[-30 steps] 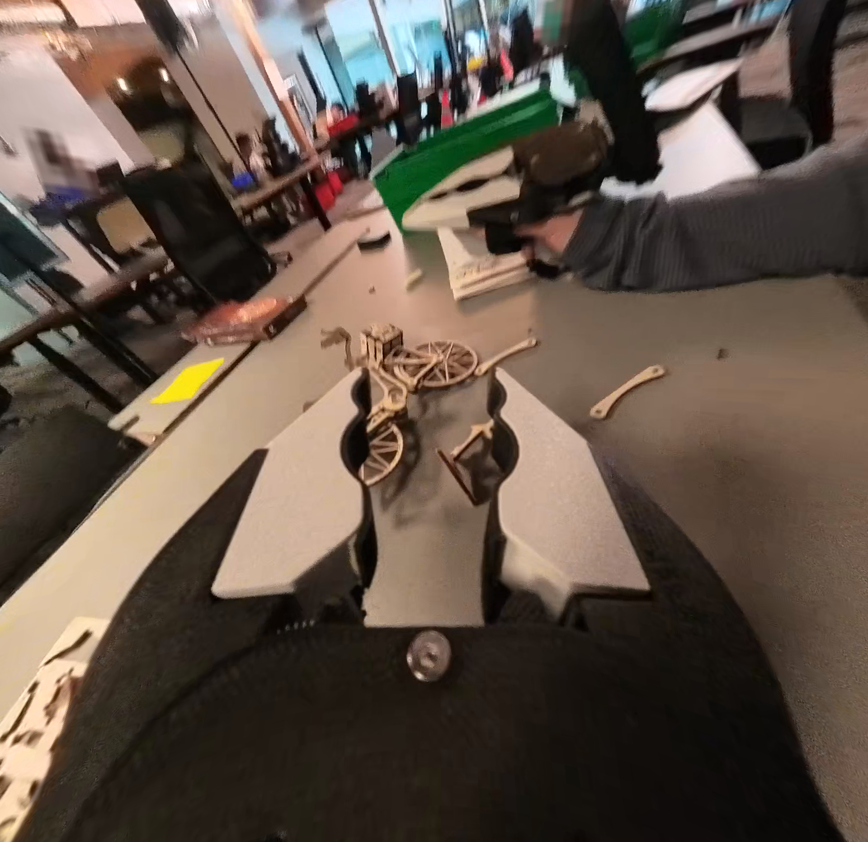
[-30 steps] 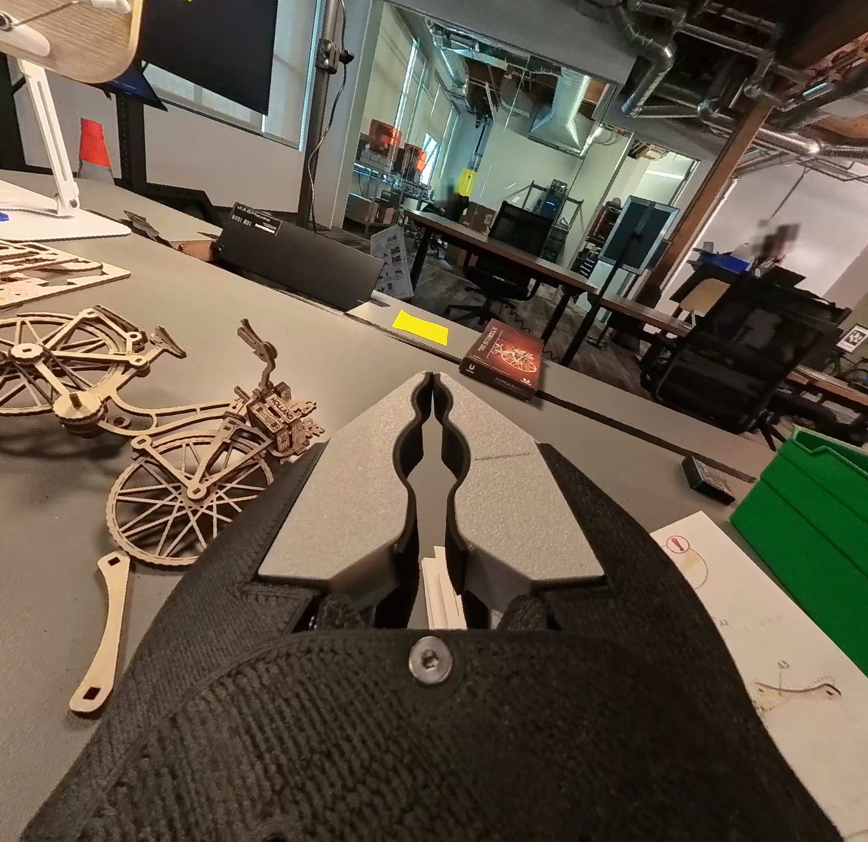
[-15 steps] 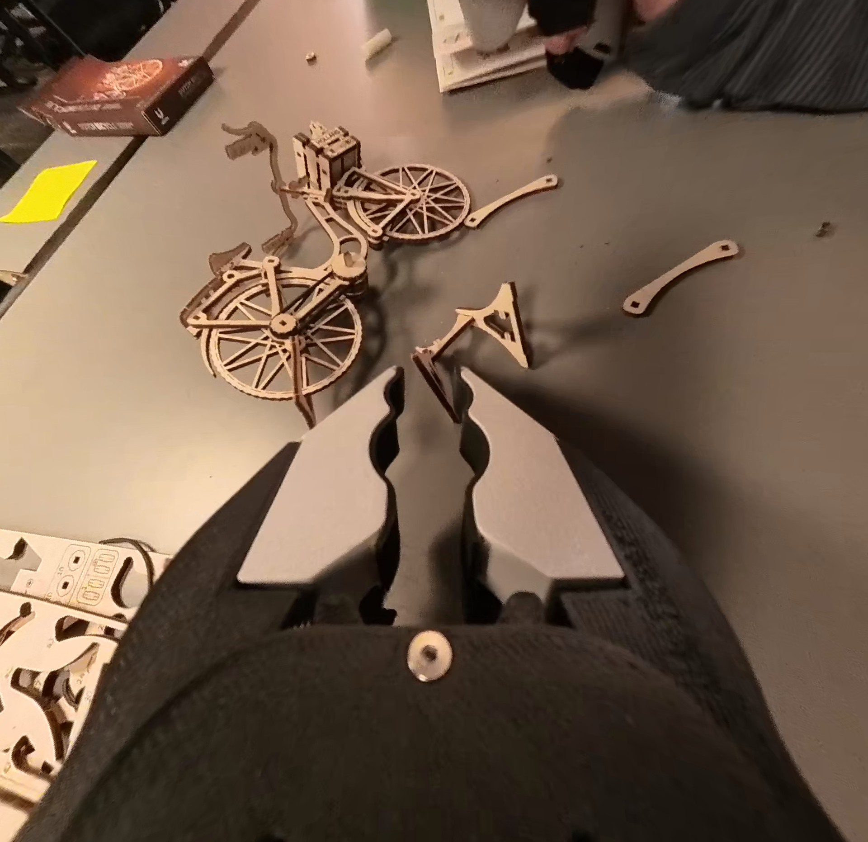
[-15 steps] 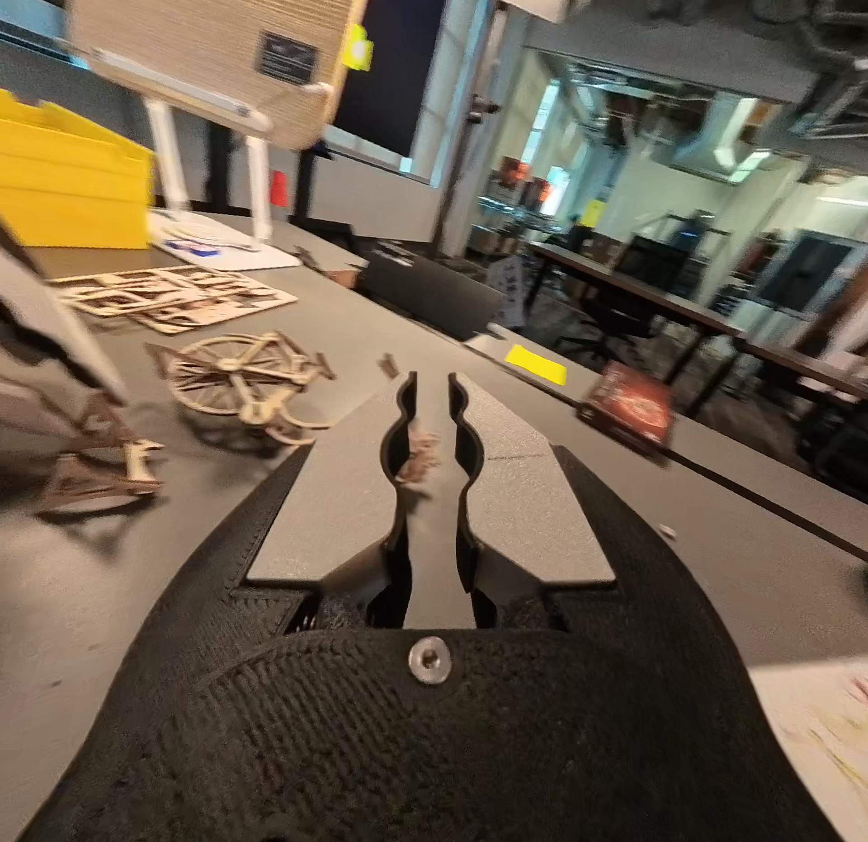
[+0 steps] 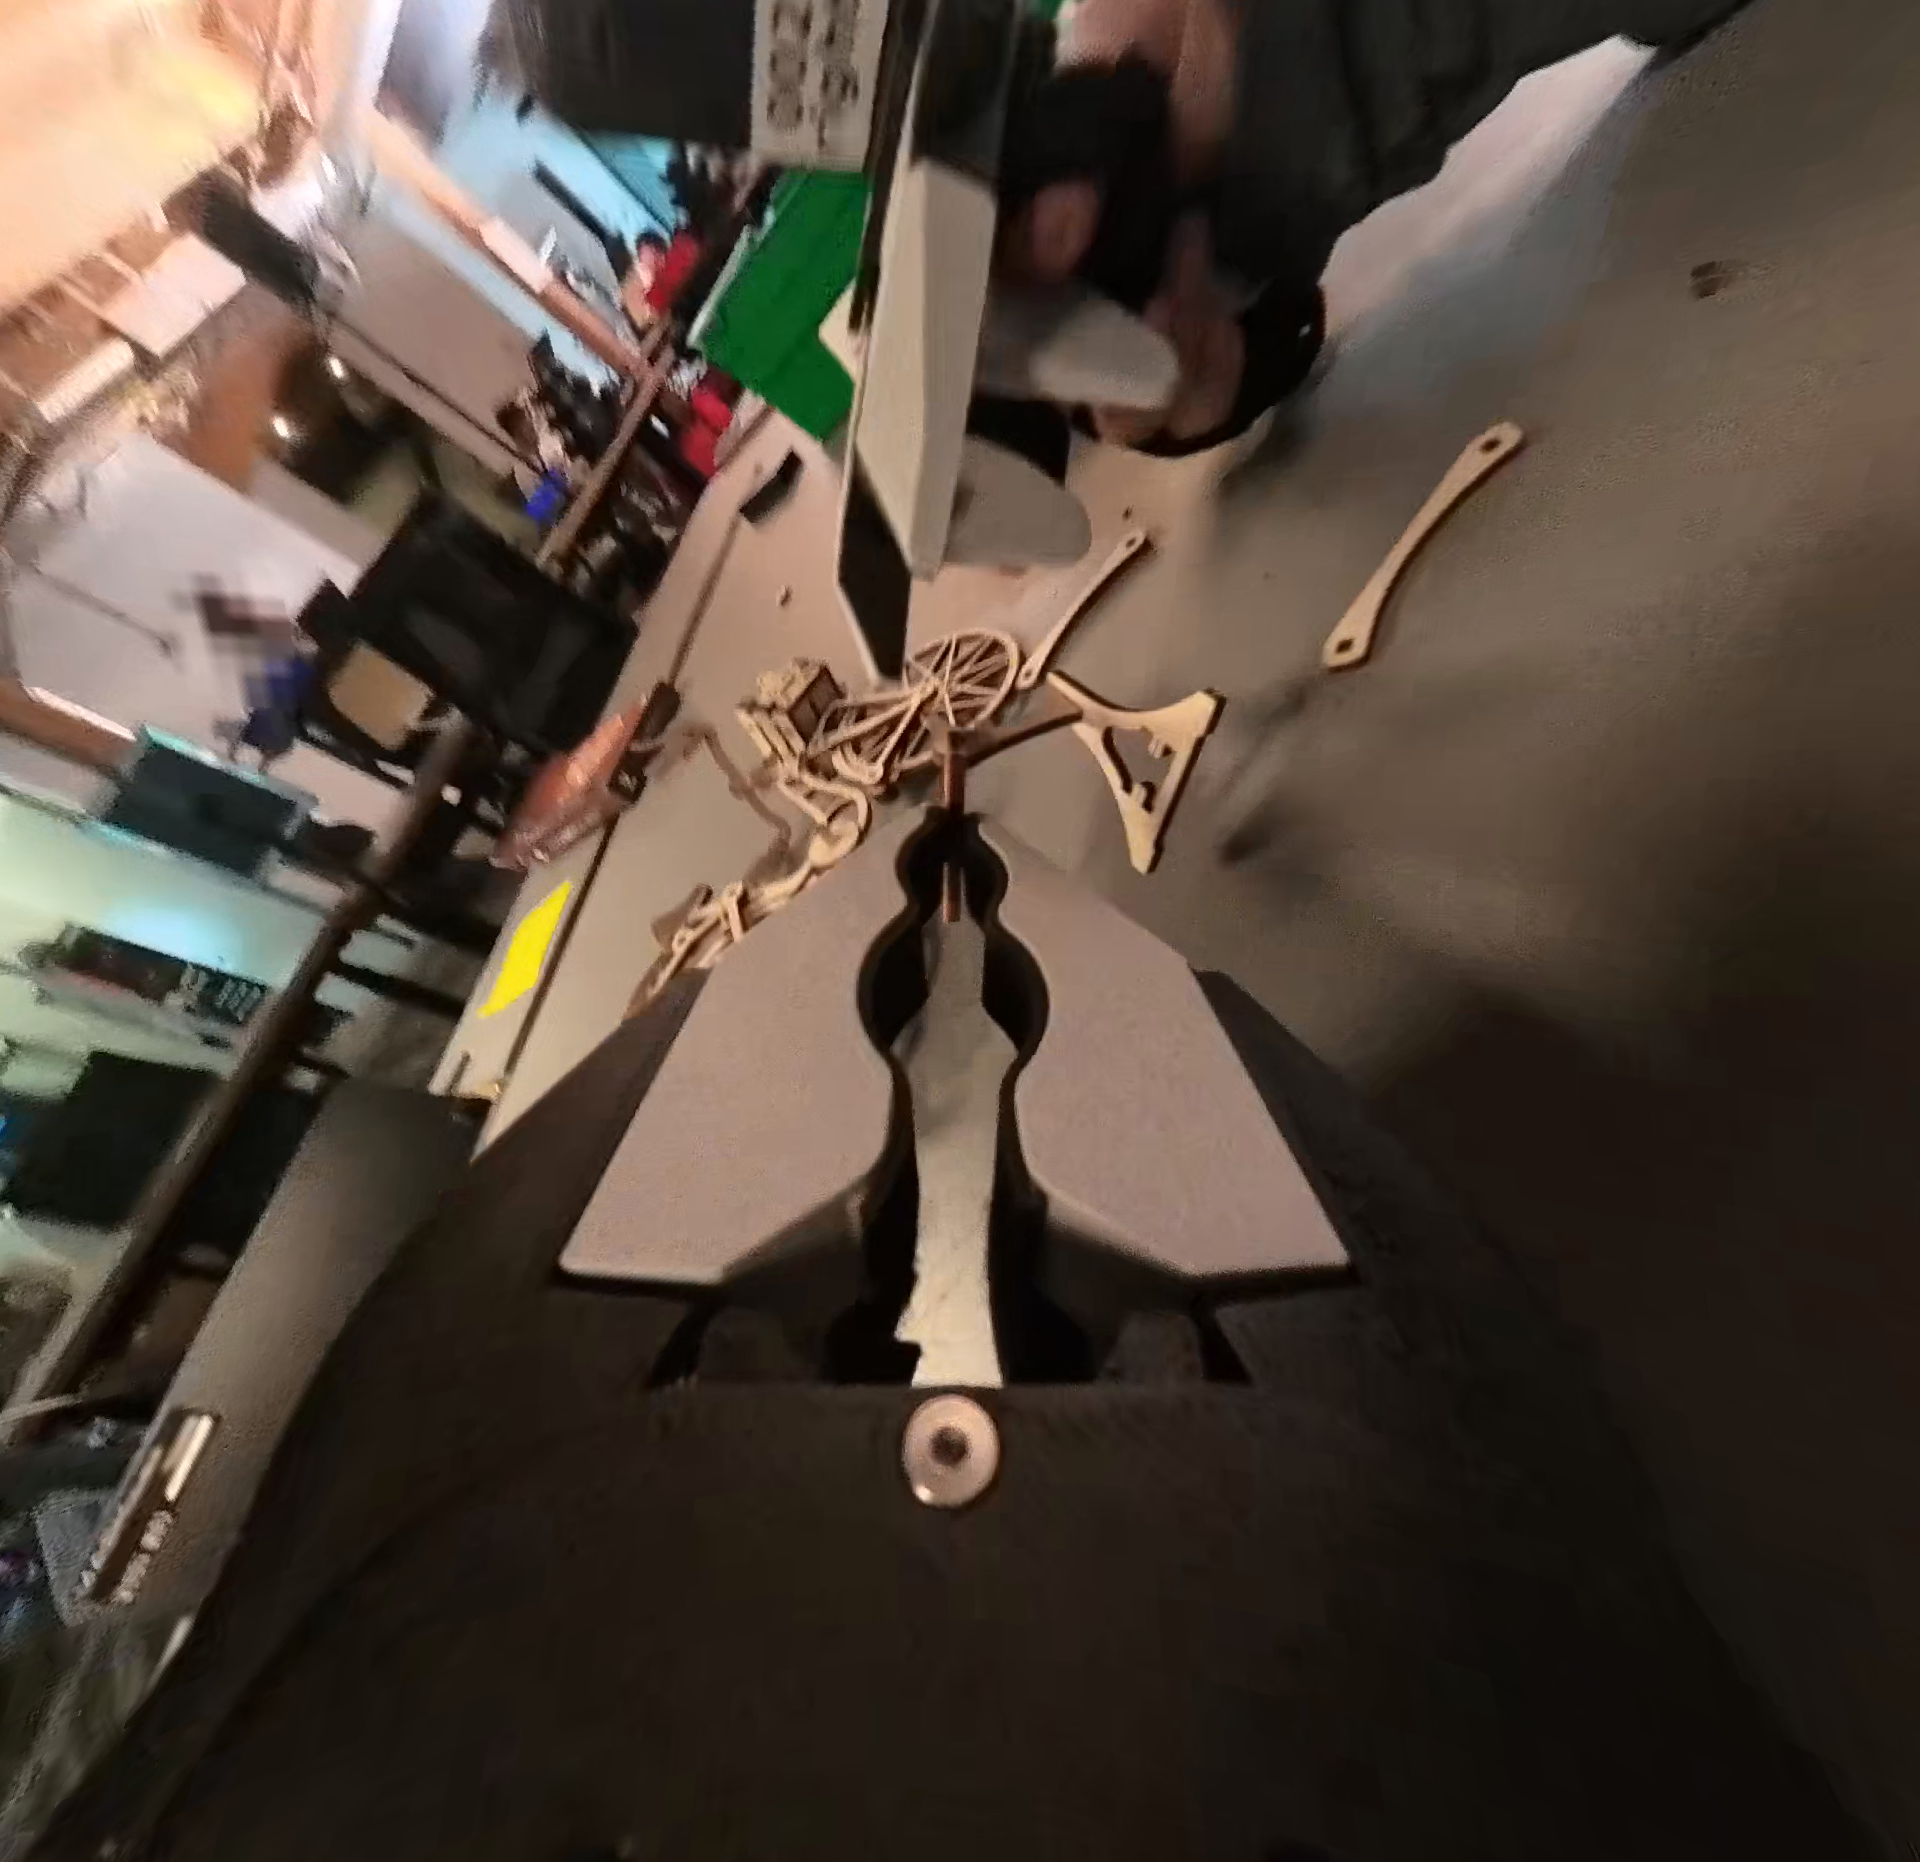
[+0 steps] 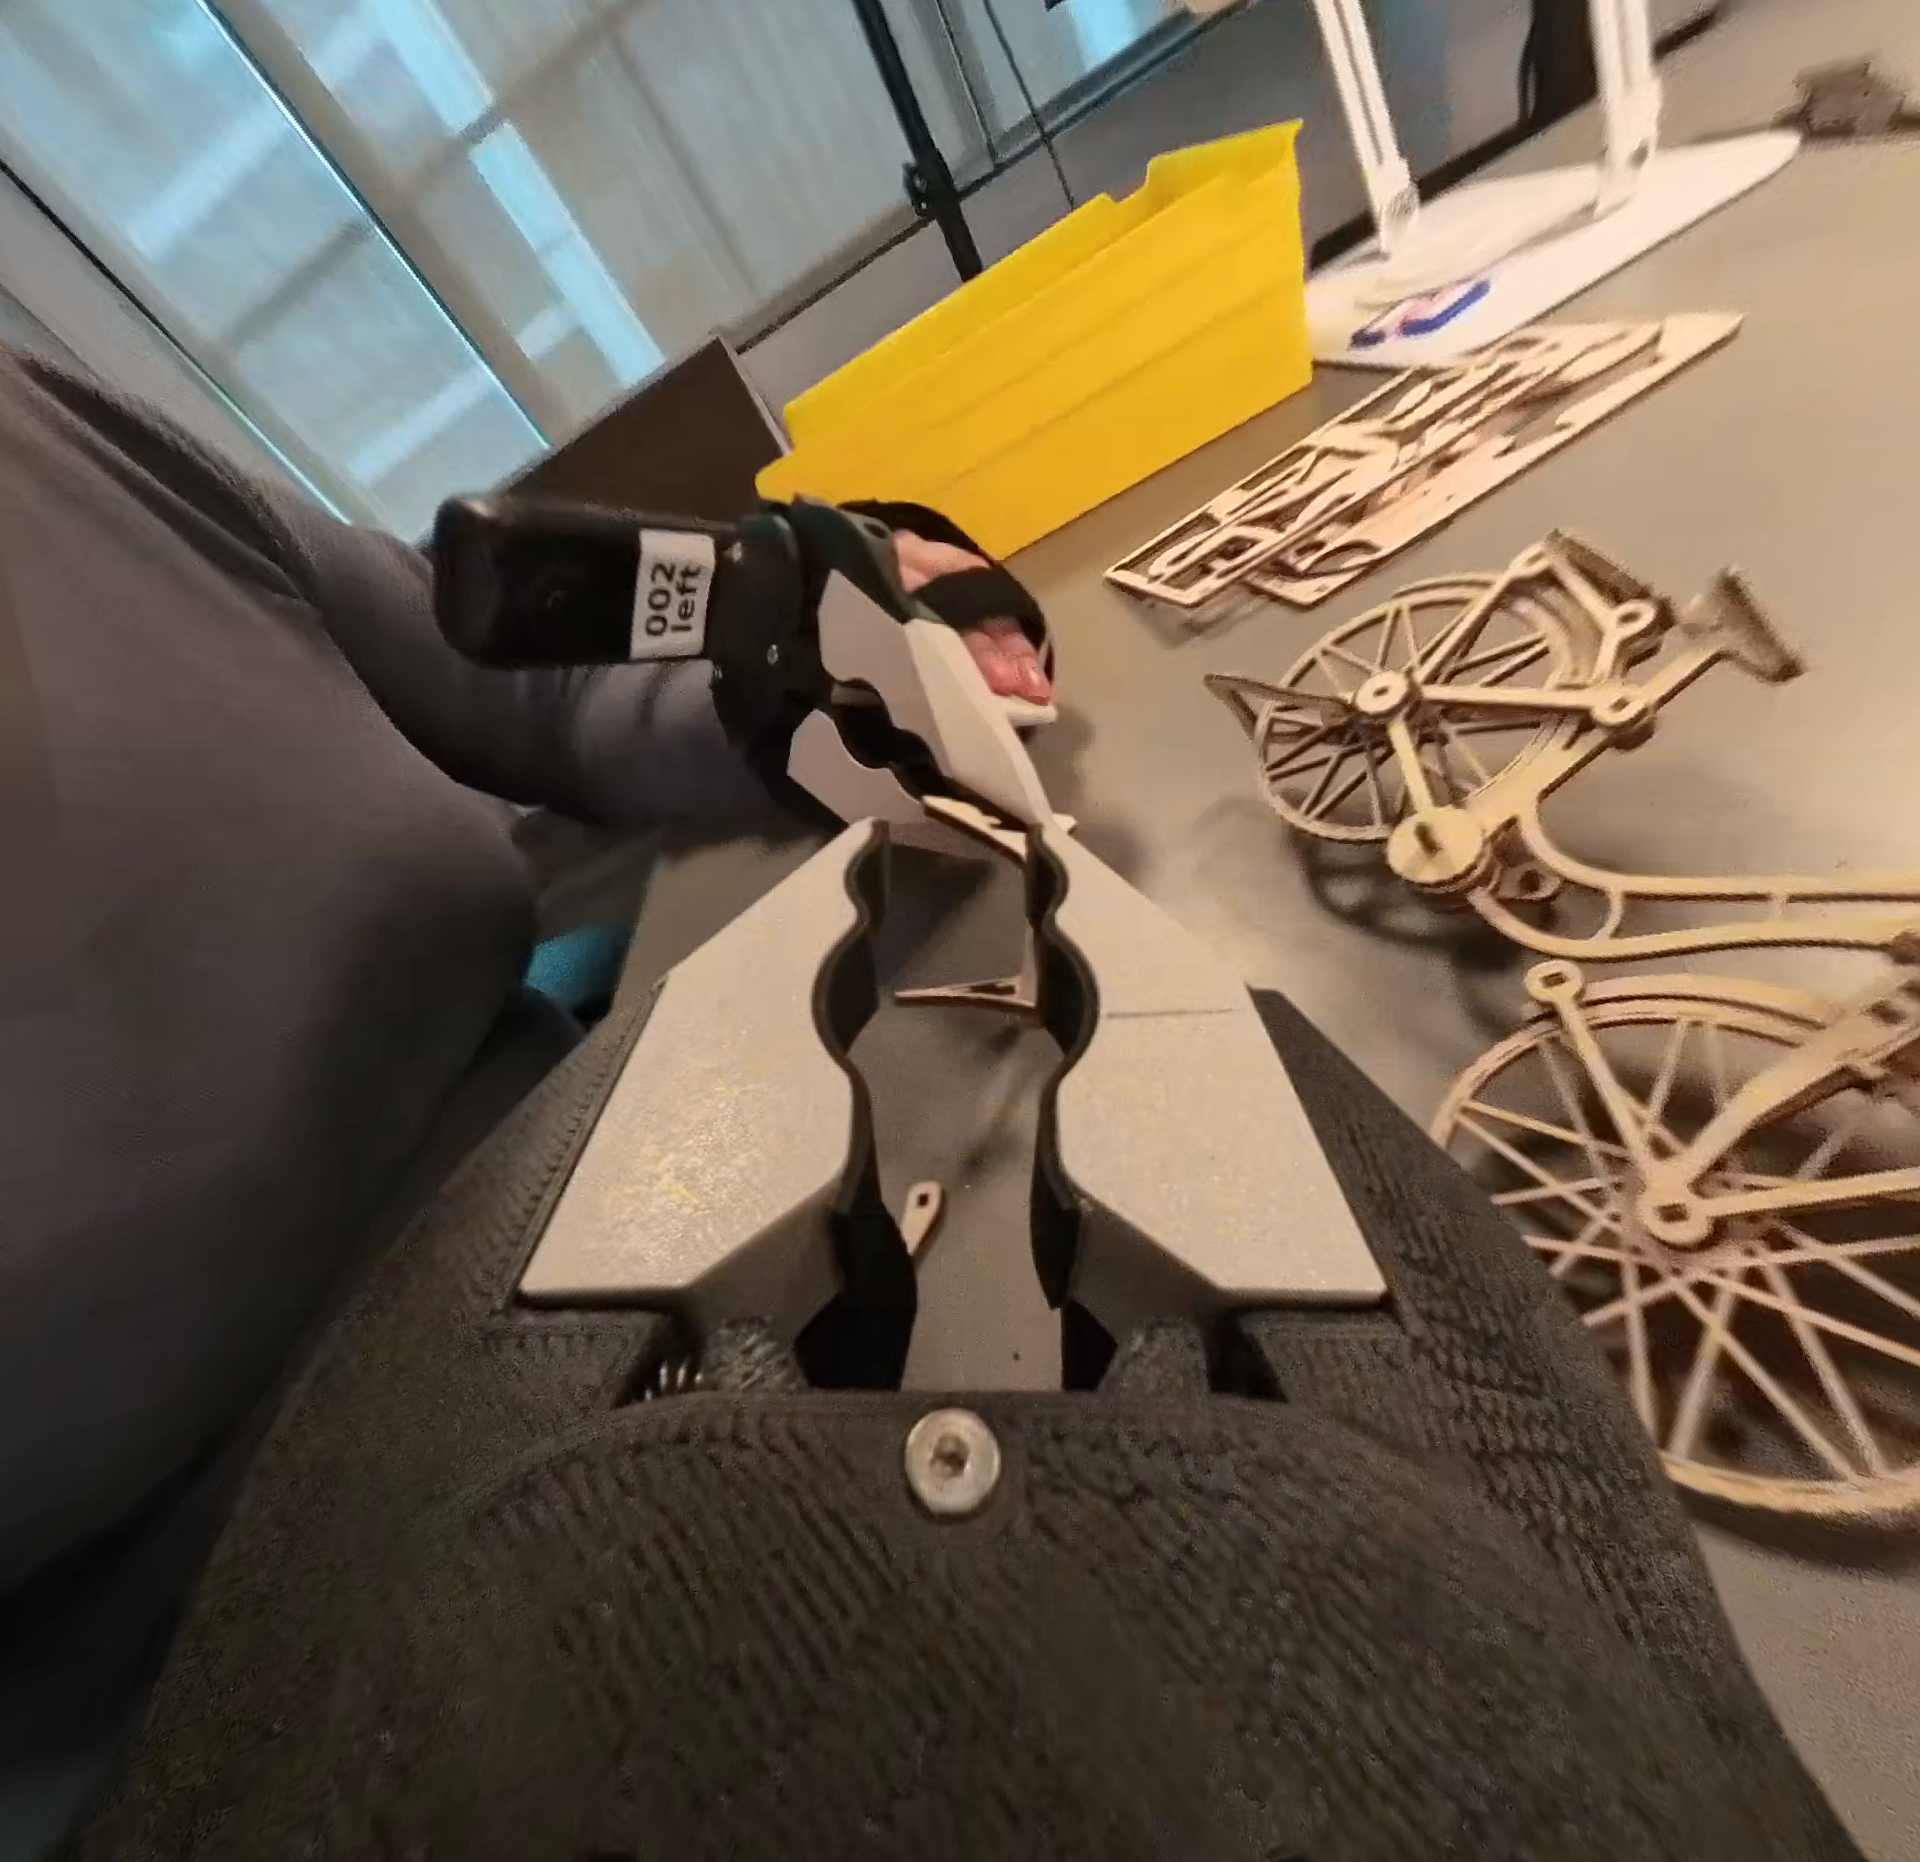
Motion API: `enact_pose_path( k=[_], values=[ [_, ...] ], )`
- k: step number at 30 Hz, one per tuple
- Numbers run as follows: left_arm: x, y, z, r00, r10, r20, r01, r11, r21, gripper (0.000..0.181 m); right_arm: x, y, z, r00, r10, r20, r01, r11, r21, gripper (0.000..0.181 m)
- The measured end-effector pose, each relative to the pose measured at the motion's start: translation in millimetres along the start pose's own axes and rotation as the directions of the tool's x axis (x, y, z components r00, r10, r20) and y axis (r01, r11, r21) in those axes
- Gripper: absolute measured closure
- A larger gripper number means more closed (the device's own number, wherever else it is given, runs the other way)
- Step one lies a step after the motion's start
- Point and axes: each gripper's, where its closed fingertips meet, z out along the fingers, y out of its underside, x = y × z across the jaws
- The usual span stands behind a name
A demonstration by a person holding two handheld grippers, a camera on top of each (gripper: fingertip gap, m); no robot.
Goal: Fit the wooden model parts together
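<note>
Wooden bracket [image 5: 1138, 763], lying on the table half a second ago, now hangs pinched in the left gripper [image 5: 948, 844]. Right gripper [image 6: 956, 844], fingers spread, has swung toward it.

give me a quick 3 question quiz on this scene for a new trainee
1. True or false: the right gripper is open.
2. What does the left gripper hold? A) a pen B) a thin wooden part C) a cup
3. Fill in: the wooden bicycle lies on the ____.

Key: 1 true; 2 B; 3 table.
</note>
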Motion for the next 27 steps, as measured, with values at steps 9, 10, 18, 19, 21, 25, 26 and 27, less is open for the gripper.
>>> enact_pose_path(
  k=[9, 10, 18, 19, 21, 25, 26, 27],
  values=[
    [-12.0, -21.9, -11.7, 0.989, 0.100, 0.110, -0.112, 0.987, 0.112, 0.179, -5.9, 0.9, -3.7, 0.999, -0.036, 0.006, 0.036, 0.999, -0.007, 0.168],
    [-10.2, -23.0, -11.8, 0.988, 0.114, 0.105, -0.126, 0.985, 0.116, 0.179, -8.0, 1.6, -3.3, 0.999, -0.028, 0.023, 0.029, 1.000, -0.008, 0.169],
    [-4.8, -26.2, -11.8, 0.983, 0.156, 0.098, -0.168, 0.977, 0.131, 0.179, -11.8, 10.9, 2.2, 0.998, -0.062, 0.033, 0.064, 0.996, -0.060, 0.180],
    [-4.9, -26.6, -12.0, 0.983, 0.157, 0.099, -0.170, 0.976, 0.133, 0.179, -12.4, 10.9, 2.2, 0.997, -0.062, 0.037, 0.064, 0.996, -0.058, 0.180],
    [-4.2, -26.4, -12.1, 0.982, 0.161, 0.096, -0.173, 0.976, 0.132, 0.179, -13.5, 11.7, 2.9, 0.997, -0.059, 0.045, 0.061, 0.996, -0.059, 0.180],
    [-3.3, -26.1, -11.6, 0.981, 0.171, 0.095, -0.182, 0.975, 0.127, 0.179, -14.8, 8.7, 2.9, 0.997, -0.042, 0.059, 0.045, 0.998, -0.036, 0.176],
    [-2.6, -25.3, -11.0, 0.980, 0.175, 0.093, -0.186, 0.975, 0.122, 0.179, -14.0, 8.0, 2.8, 0.998, -0.040, 0.055, 0.042, 0.999, -0.033, 0.175],
    [-2.3, -25.2, -10.8, 0.979, 0.180, 0.093, -0.190, 0.974, 0.120, 0.179, -13.1, 7.6, 2.5, 0.998, -0.039, 0.050, 0.040, 0.999, -0.030, 0.173]
  ],
)
